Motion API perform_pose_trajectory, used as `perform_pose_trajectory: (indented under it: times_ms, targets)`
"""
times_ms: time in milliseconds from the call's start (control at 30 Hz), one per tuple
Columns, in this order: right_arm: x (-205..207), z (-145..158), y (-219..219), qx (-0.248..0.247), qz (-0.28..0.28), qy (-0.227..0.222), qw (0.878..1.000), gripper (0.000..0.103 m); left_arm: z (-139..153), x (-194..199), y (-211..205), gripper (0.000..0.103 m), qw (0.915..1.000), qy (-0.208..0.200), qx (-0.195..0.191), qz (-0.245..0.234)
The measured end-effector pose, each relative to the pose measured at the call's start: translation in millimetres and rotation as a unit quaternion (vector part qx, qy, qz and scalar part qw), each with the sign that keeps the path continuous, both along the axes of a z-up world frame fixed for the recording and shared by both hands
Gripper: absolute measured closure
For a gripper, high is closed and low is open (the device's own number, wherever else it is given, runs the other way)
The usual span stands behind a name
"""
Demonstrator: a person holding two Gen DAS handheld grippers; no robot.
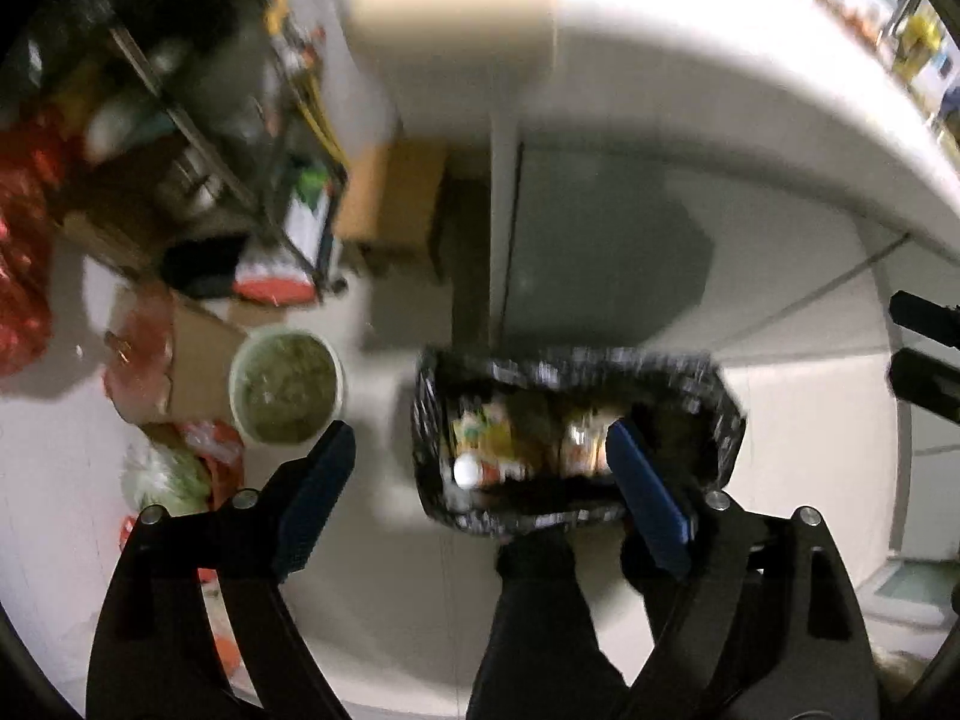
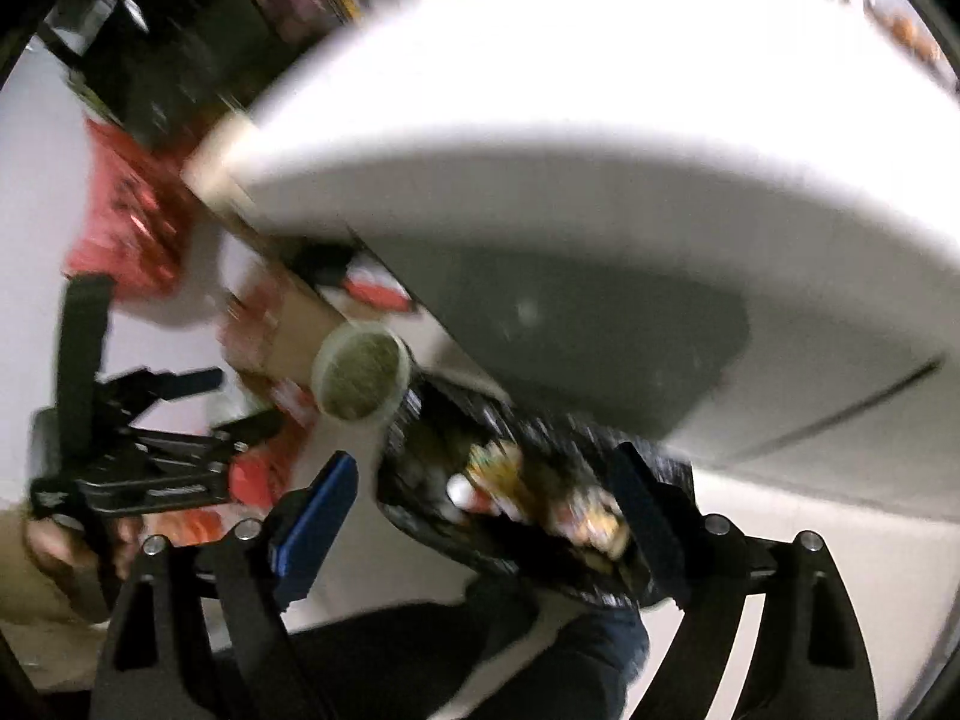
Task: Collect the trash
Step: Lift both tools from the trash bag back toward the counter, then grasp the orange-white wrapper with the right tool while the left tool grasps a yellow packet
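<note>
Trash [image 1: 498, 450] sits inside the bin [image 1: 576, 360] on the floor, below the edge of the white table [image 1: 720, 120]: we see a bottle [image 1: 468, 471] with a white cap, yellow wrappers and other packets, blurred but clearly heaped in the black bag lining it. We judge the task well along, since both our grippers are empty. Our left gripper [image 1: 480, 474] stands spread wide with nothing between its blue pads, and our right gripper [image 2: 486, 510] is likewise spread and holds nothing. What may remain lies left of the bin: a bowl [image 1: 287, 385] of greenish matter beside it, and red and white bags [image 1: 180, 468] near a box [image 1: 198, 354]. Whether those count as trash we cannot tell.
</note>
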State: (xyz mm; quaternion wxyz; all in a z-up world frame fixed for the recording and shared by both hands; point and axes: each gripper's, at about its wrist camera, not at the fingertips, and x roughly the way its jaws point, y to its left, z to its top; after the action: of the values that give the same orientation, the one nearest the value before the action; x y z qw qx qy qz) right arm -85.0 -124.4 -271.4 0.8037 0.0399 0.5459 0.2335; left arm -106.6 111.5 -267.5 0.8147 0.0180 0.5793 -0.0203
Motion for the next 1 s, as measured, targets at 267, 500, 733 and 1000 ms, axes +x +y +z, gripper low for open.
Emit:
perform_pose_trajectory:
  times_ms: [267, 500, 733, 1000]
  targets:
    - [32.2, 120.6, -52.2, 0.013, -0.033, -0.146, 0.989, 0.006, 88.6, 28.9, -23.2, 0.016, 0.9944, -0.105, 0.000, 0.014]
    - [127.5, 143.4, -157.2, -0.070, -0.145, -0.214, 0.963, 0.006, 105.9, 64.5, -81.5, 0.015, 0.9921, -0.124, -0.020, -0.007]
    - [268.4, 107.6, -239.1, -0.170, -0.209, -0.187, 0.945, 0.006, 99.9, 94.9, -143.4, 0.015, 0.9934, -0.112, -0.010, -0.020]
    - [336.9, 66.1, -238.7, -0.237, -0.140, -0.166, 0.947, 0.035, 106.7, 170.4, -206.9, 0.015, 0.9850, -0.112, -0.128, -0.029]
